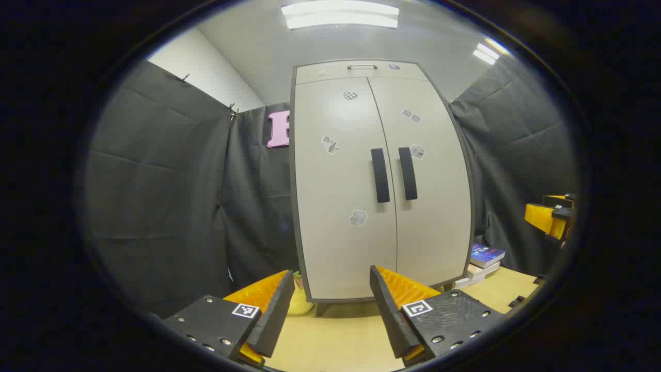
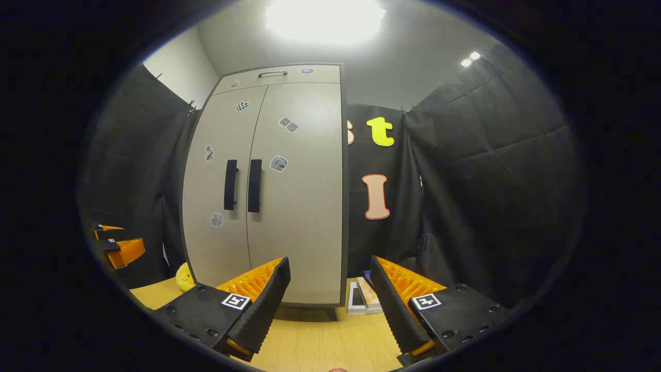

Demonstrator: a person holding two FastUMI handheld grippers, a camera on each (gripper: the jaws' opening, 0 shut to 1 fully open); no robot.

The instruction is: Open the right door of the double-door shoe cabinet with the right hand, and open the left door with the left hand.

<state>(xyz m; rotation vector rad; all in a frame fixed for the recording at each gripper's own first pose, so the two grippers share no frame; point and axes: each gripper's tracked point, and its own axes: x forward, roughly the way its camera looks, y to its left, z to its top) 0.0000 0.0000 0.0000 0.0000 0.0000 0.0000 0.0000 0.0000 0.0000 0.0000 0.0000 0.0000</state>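
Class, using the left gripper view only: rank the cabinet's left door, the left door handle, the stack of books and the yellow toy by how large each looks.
1. left door
2. left door handle and stack of books: alike, unsure
3. yellow toy, partly hidden by the cabinet

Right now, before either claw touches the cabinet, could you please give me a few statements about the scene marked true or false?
1. Both doors of the shoe cabinet are shut. True.
2. The right claw grips the right door handle. False: it is open, apart from the handle.
3. Books lie beside the cabinet on the table. True.
4. The left claw is shut. False: its jaws stand open.
5. The left door handle is horizontal. False: upright.
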